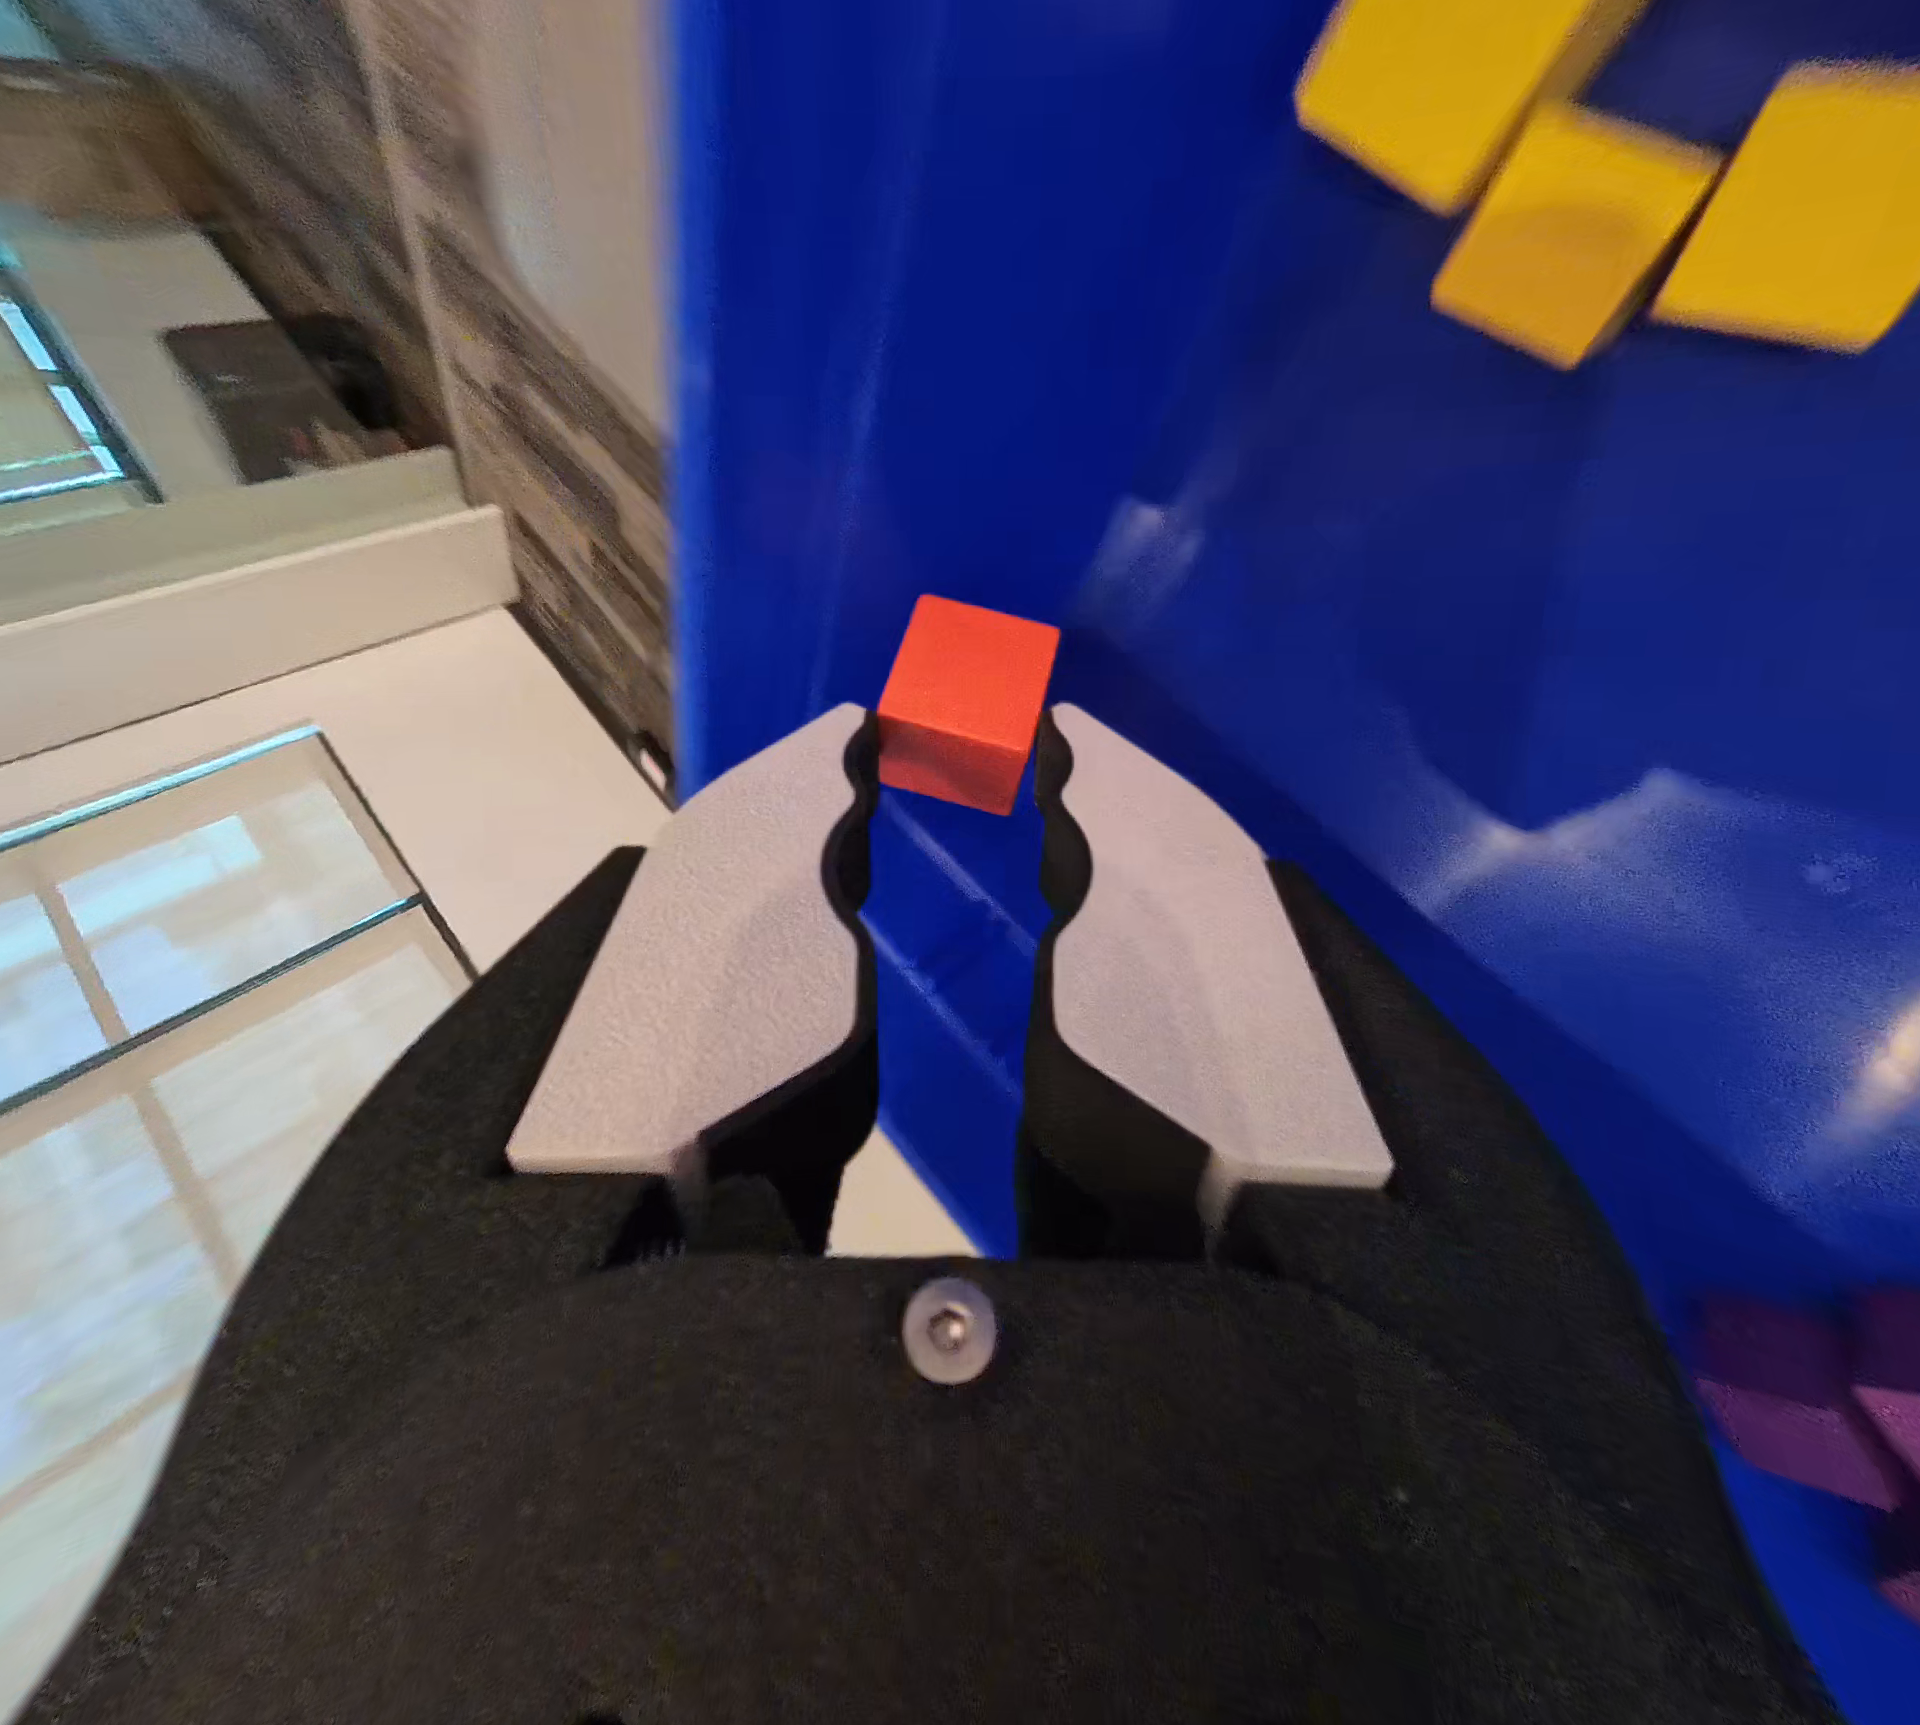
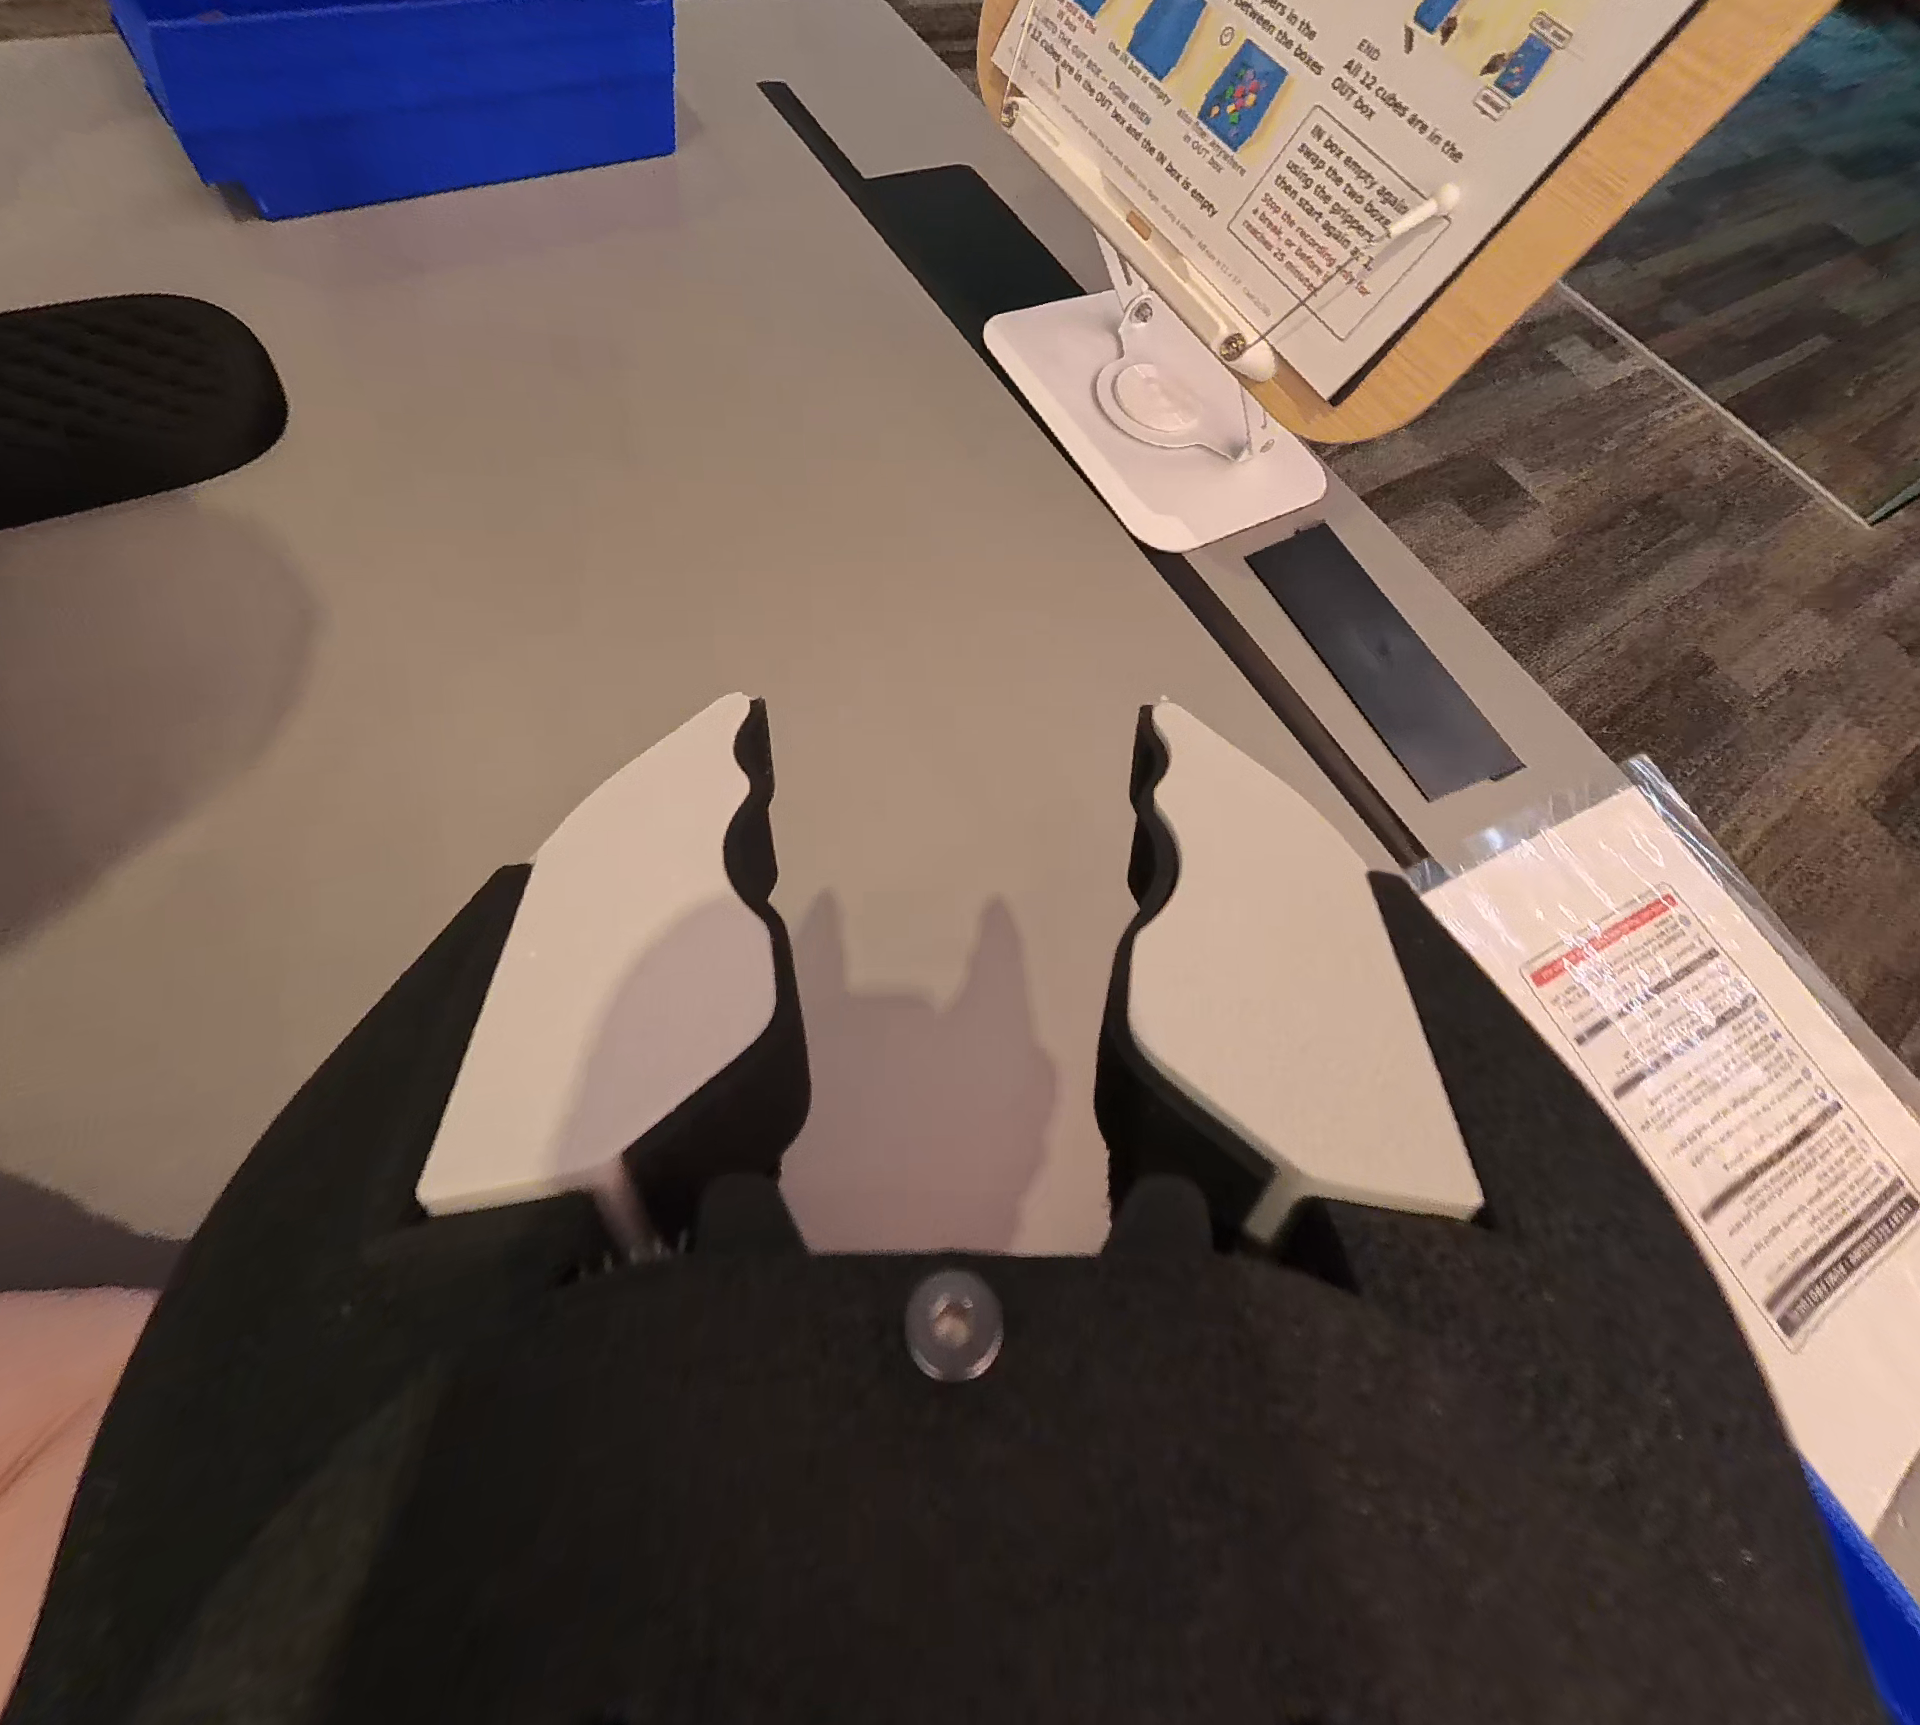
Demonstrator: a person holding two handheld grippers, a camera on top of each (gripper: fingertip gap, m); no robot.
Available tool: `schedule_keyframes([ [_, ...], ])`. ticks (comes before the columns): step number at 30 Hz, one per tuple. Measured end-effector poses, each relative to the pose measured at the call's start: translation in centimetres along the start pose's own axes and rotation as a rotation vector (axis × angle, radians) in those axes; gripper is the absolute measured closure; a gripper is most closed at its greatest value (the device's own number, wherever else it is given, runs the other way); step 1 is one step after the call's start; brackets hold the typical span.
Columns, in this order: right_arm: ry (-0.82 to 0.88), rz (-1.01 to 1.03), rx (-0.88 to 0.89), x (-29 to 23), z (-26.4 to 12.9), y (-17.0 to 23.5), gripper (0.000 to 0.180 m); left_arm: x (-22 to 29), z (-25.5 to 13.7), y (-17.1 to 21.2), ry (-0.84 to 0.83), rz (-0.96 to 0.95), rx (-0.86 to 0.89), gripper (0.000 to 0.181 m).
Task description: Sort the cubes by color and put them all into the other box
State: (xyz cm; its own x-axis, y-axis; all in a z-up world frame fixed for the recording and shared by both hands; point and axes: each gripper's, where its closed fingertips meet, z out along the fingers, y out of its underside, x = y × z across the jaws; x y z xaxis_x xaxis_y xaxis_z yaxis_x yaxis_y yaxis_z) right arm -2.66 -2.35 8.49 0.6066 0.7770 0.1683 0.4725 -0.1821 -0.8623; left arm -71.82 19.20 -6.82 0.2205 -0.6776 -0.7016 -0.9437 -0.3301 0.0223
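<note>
Left wrist view: a red cube (image 1: 966, 704) is pinched at the tips of the left tongs (image 1: 961, 740), which are clamped on its two sides. The cube is held inside the blue box (image 1: 935, 221), close to one wall. Three yellow cubes (image 1: 1579, 106) are seen ahead and to the right of the tongs, touching each other. Purple cubes (image 1: 1808, 1405) are seen low on the right, partly cut off. In the right wrist view, the right tongs (image 2: 954, 719) are spread apart over the grey counter (image 2: 623, 480), with nothing between them. A paper stand (image 2: 1351, 65) is seen ahead on the right, and a wrapped sheet (image 2: 1714, 1104) lies just beside the tongs on the right.
</note>
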Motion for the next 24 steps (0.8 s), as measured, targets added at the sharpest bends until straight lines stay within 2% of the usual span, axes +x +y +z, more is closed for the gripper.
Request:
schedule_keyframes([
  [5,-0.055,-0.015,-0.006,-0.8,2.7,-1.4,0.114,-2.0,-8.1,-4.1,-0.145,-0.158,0.285,0.153],
  [10,-0.191,0.008,0.066,-4.0,7.3,-5.6,0.114,-1.4,-17.9,-10.6,-0.174,-0.236,0.612,0.152],
  [16,-0.527,0.34,0.309,-10.3,13.3,-12.5,0.115,3.9,-28.9,-21.2,-0.069,-0.256,1.023,0.153],
  [20,-0.663,0.506,0.301,-13.1,16.5,-12.8,0.111,7.9,-33.3,-26.6,-0.1,-0.167,1.171,0.152],
  [24,-0.732,0.598,0.317,-14.7,16.8,-13.4,0.107,10.5,-35.2,-30.0,-0.101,-0.103,1.222,0.152],
])
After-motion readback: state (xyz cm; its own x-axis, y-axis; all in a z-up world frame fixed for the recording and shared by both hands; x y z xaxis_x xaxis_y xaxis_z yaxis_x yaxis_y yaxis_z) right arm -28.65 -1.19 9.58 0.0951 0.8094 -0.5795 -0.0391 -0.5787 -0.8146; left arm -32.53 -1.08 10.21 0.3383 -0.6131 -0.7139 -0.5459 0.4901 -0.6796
